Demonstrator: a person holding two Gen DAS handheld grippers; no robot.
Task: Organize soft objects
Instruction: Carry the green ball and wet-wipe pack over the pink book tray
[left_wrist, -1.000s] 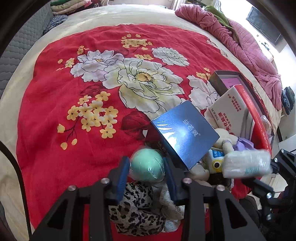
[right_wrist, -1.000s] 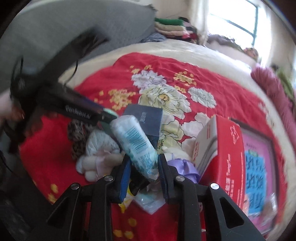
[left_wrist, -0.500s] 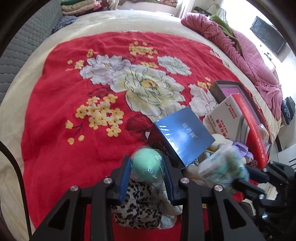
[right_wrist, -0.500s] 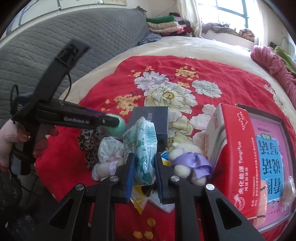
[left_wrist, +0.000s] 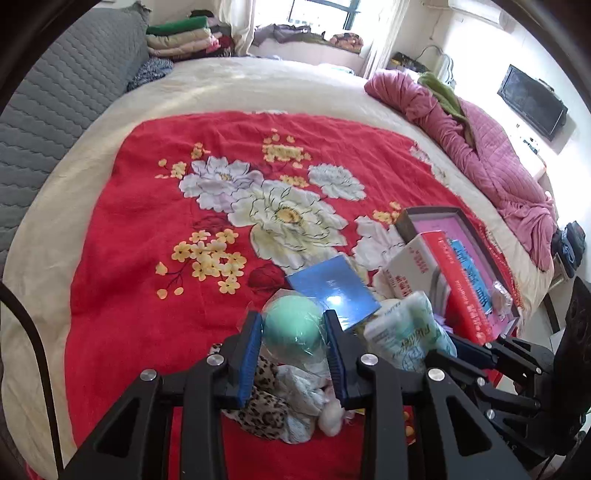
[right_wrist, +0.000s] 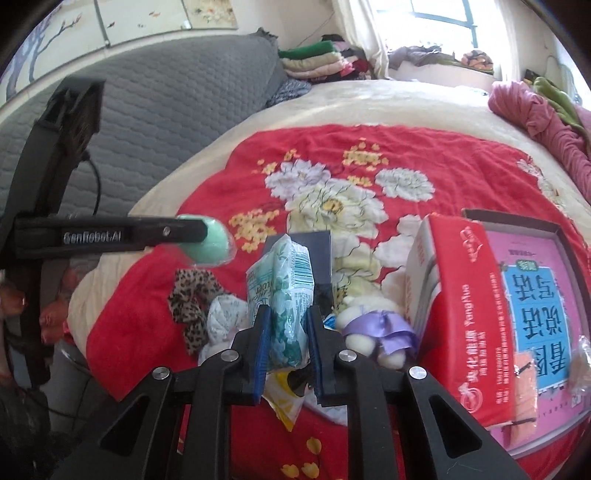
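My left gripper (left_wrist: 293, 330) is shut on a mint green ball (left_wrist: 293, 326) wrapped in clear film, held above the red floral blanket (left_wrist: 147, 240). It also shows in the right wrist view (right_wrist: 210, 243). My right gripper (right_wrist: 288, 338) is shut on a white and teal tissue pack (right_wrist: 286, 291), also in the left wrist view (left_wrist: 410, 336). Below lie a leopard-print cloth (right_wrist: 192, 299), a white crumpled cloth (right_wrist: 225, 317) and a plush toy with a purple ribbon (right_wrist: 380, 328).
A dark blue box (left_wrist: 332, 290), a red and white carton (right_wrist: 461, 295) and a framed tray with a pink and blue book (right_wrist: 532, 295) sit at the blanket's near right. A pink quilt (left_wrist: 480, 155) lies far right. A grey padded headboard (left_wrist: 48, 107) stands left.
Both grippers have risen with their loads. The tissue pack has turned from slanted to upright in my right gripper. The view now takes in more of the bed.
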